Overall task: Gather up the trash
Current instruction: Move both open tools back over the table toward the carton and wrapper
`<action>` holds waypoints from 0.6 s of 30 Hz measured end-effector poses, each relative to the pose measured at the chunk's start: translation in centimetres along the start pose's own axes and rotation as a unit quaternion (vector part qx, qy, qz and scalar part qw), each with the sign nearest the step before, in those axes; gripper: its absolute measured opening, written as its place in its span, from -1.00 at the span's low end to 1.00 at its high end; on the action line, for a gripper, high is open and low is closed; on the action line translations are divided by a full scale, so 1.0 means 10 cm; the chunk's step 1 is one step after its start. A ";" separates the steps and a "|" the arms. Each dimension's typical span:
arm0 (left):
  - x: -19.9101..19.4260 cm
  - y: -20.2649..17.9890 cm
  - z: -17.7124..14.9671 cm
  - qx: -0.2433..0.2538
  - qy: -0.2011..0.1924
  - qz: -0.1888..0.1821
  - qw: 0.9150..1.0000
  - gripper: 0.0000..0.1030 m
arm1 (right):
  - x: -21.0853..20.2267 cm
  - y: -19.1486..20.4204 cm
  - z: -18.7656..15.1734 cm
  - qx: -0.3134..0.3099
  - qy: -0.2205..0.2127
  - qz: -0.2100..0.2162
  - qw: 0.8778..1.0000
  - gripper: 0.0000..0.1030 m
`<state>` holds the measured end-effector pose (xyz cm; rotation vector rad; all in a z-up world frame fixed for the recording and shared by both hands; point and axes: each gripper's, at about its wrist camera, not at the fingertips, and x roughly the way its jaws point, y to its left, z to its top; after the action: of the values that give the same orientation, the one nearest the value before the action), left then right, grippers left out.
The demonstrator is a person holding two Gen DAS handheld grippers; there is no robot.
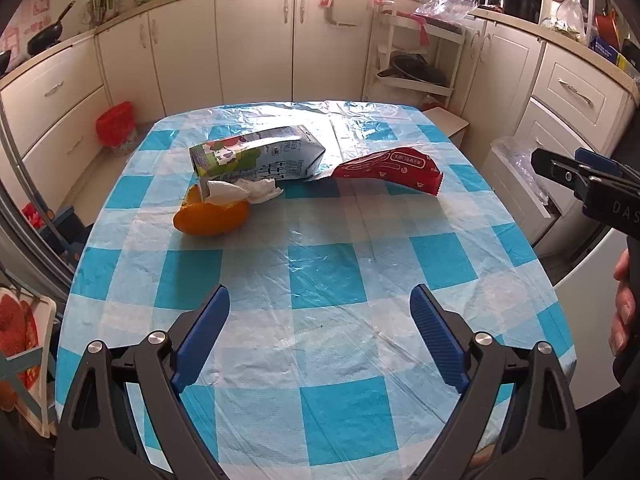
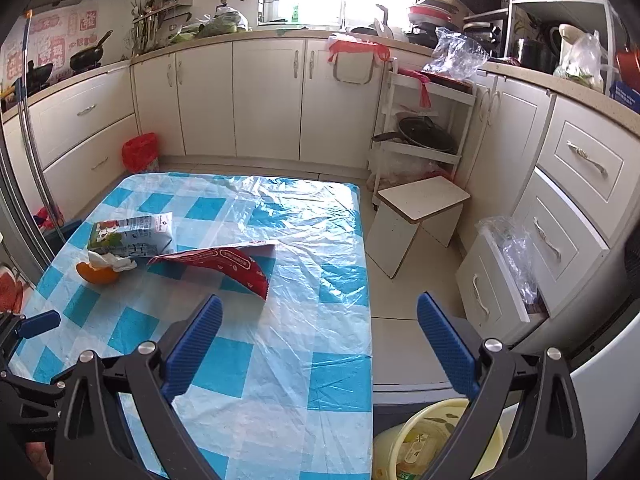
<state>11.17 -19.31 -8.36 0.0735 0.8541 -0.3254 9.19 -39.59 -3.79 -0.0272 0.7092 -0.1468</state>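
Both tools, left tool and right tool, hang spread wide, holding nothing. Trash sits mid-counter: milk carton, tissue, orange peel, red wrapper. I'd pinch the wrapper's raised edge first, bucket is right below.

The table wears a thin plastic cover, glossy and wrinkled. The milk carton is printed paperboard with a soft shine. The red snack wrapper is shiny plastic film. The tissue is crumpled matt paper. The orange peel looks smooth, a little glossy. The left gripper has ribbed blue pads, matt black plastic arms, metal bolts.
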 end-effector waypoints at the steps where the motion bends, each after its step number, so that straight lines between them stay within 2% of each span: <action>1: 0.01 0.00 0.01 0.000 0.000 0.001 1.000 0.70 | 0.01 0.03 0.00 -0.009 -0.002 -0.002 1.000 0.82; 8: 0.07 0.03 0.07 0.001 -0.001 0.005 1.000 0.71 | 0.08 0.27 0.02 -0.075 -0.009 0.000 0.997 0.83; 18: 0.11 0.15 0.13 -0.010 0.003 0.015 1.000 0.71 | 0.21 0.53 0.08 -0.114 -0.013 0.014 0.993 0.83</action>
<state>13.27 -18.44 -8.46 0.0679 0.8622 -0.2886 11.95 -34.70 -4.94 -0.2364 0.6976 -0.0382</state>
